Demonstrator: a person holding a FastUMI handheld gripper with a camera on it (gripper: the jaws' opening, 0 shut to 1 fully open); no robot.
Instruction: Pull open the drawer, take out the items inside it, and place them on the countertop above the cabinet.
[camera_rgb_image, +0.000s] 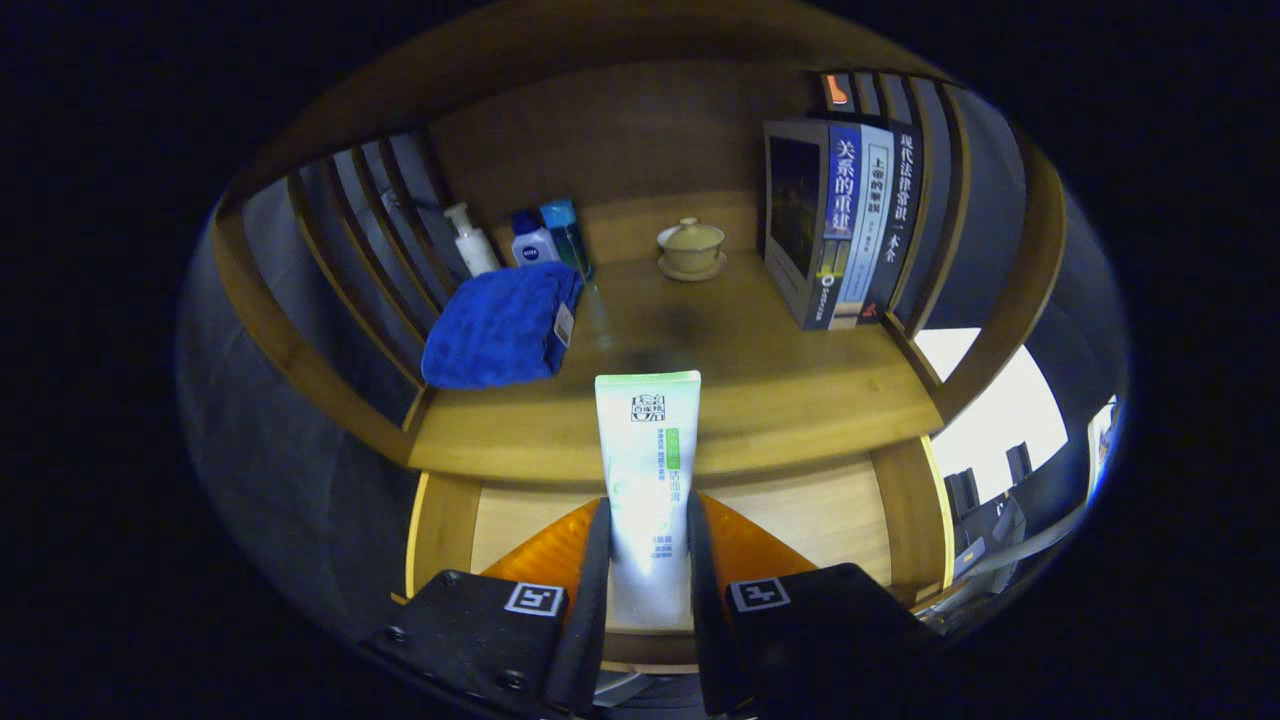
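A wooden cabinet (330, 395) with slatted sides fills the scene, seen from just in front and slightly above. Its flat wooden worktop (760, 390) runs from the near edge back to a wooden rear panel. Below the near edge, the open drawer (830, 510) shows a pale wooden floor.

On the far right of the worktop, a row of books (840, 225) stands upright against the right-hand slats. On the left lies a folded blue towel (500, 325). Behind the towel, in the far left corner, stand a white pump bottle (470, 240), a small blue-capped bottle (533, 243) and a taller blue bottle (565, 232), close together. Far centre, a small lidded teacup (690, 245) sits on a saucer.

The claw (648, 560) points forward and level towards the cabinet, above the open drawer. Both fingers press the sides of a white and green tube (648, 470), gripping it. The tube stands upright between the fingers, its flat sealed end uppermost and overlapping the near edge of the worktop.
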